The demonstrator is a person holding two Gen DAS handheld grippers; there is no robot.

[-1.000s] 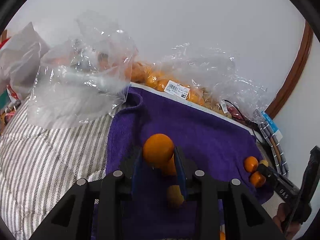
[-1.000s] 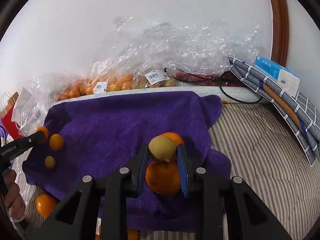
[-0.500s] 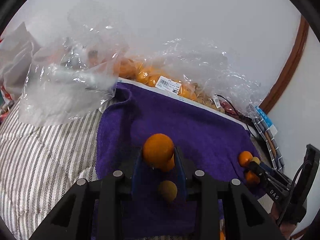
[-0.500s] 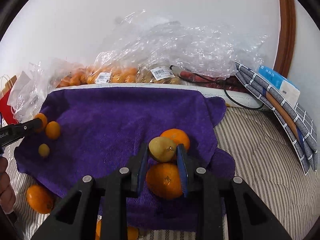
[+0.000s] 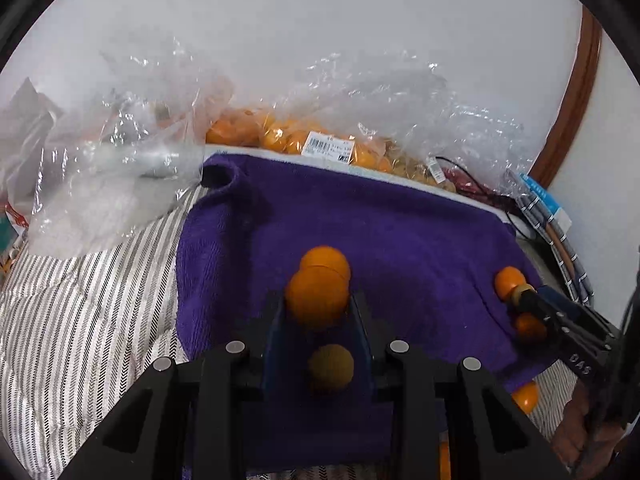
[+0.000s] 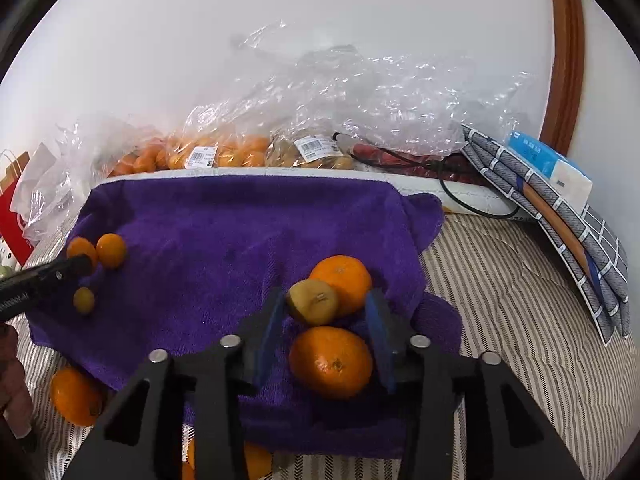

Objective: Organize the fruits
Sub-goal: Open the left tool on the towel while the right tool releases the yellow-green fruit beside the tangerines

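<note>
In the left wrist view my left gripper (image 5: 318, 300) is shut on a small orange (image 5: 316, 294) over the purple towel (image 5: 400, 232). A second orange (image 5: 328, 258) lies just beyond it and a yellowish fruit (image 5: 331, 366) lies under the jaws. The right wrist view shows my right gripper (image 6: 326, 300) with its jaws opening. A yellow-green fruit (image 6: 314, 302) sits between them against the left pad, clear of the right pad. It rests on the towel (image 6: 224, 232) between two oranges, one beyond (image 6: 344, 280) and one nearer (image 6: 330, 362).
Clear plastic bags of oranges (image 6: 208, 156) and brownish fruit (image 6: 312, 152) line the wall behind the towel. A striped bedcover (image 6: 520, 320) lies under it. Loose oranges (image 6: 74, 396) lie off the towel's front edge. Folded checked cloth (image 6: 560, 216) and a black cable (image 6: 460, 192) sit at right.
The right jaws have spread off the yellow-green fruit, which stays on the towel. The left gripper has shifted over the towel with its orange, and a second orange now shows behind it.
</note>
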